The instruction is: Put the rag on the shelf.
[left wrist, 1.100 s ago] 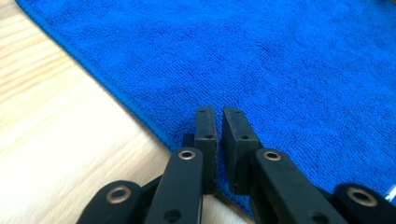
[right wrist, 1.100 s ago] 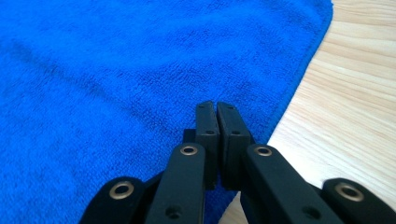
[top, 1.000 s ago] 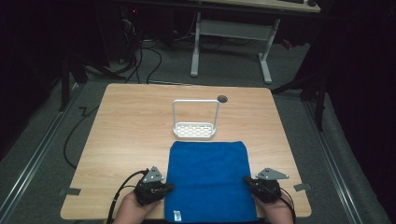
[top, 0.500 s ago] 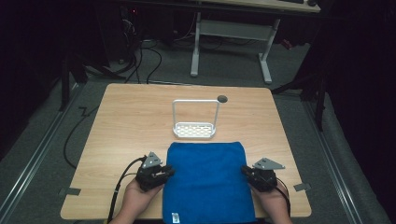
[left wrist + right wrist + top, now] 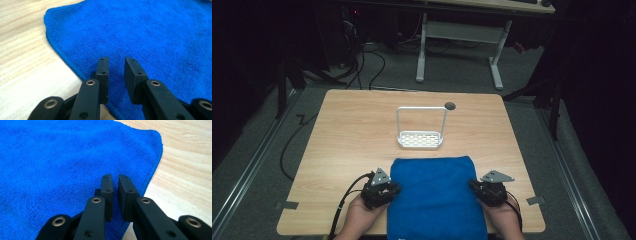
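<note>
Wooden table: white rack beyond blue towel, grippers flanking.

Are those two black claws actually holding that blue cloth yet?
No. Both the left gripper and right gripper are open over the blue towel's side edges, gripping nothing.

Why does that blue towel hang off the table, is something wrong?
Only slightly odd: the blue towel lies flat and smooth, but its near edge overhangs the table. The white rack stands upright. Nothing spilled.
</note>
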A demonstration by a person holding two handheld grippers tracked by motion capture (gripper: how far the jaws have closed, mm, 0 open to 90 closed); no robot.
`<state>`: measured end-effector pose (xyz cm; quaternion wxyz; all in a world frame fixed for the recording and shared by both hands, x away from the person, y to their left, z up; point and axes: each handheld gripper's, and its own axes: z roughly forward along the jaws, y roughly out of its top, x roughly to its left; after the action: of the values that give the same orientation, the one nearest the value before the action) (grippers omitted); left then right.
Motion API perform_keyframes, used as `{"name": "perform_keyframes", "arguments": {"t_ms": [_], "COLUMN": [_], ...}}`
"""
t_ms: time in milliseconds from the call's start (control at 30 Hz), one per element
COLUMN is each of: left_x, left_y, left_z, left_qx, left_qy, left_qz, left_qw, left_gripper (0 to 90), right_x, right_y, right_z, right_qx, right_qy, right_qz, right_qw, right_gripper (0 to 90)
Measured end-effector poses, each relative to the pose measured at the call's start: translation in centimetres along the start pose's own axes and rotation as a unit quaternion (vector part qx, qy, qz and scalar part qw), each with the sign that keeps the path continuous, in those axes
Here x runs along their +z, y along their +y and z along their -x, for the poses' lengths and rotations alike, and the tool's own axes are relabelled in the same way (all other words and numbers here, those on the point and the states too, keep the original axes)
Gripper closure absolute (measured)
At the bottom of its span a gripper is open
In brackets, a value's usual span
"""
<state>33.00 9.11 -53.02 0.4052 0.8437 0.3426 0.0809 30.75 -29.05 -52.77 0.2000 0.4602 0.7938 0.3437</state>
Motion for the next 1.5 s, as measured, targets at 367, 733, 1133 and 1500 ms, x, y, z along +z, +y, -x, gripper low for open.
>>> {"name": "perform_keyframes", "arguments": {"t_ms": [367, 733, 1133, 1500], "left_x": [0.9, 3.6, 3.6, 3.6], "left_y": [2.5, 3.9, 3.7, 3.7], "left_z": [-4.0, -5.4, -5.6, -5.7], "left_qx": [-0.043, -0.075, -0.082, -0.086], "left_qy": [0.085, 0.088, 0.070, 0.064], "left_qz": [0.068, 0.028, 0.028, 0.029], "left_qw": [0.9931, 0.9929, 0.9938, 0.9938], "left_gripper": [64.5, 66.6, 84.4, 85.1], "right_x": [-0.6, -1.3, 3.6, 5.6], "right_y": [0.0, 0.1, 4.2, 4.9], "right_z": [0.8, 1.9, 4.1, 4.2], "right_qx": [0.016, 0.042, 0.065, 0.060], "right_qy": [-0.019, -0.043, -0.066, -0.070], "right_qz": [0.048, 0.078, 0.026, 0.006], "right_qw": [0.9985, 0.9952, 0.9954, 0.9957], "right_gripper": [70.6, 73.8, 72.0, 64.6]}}
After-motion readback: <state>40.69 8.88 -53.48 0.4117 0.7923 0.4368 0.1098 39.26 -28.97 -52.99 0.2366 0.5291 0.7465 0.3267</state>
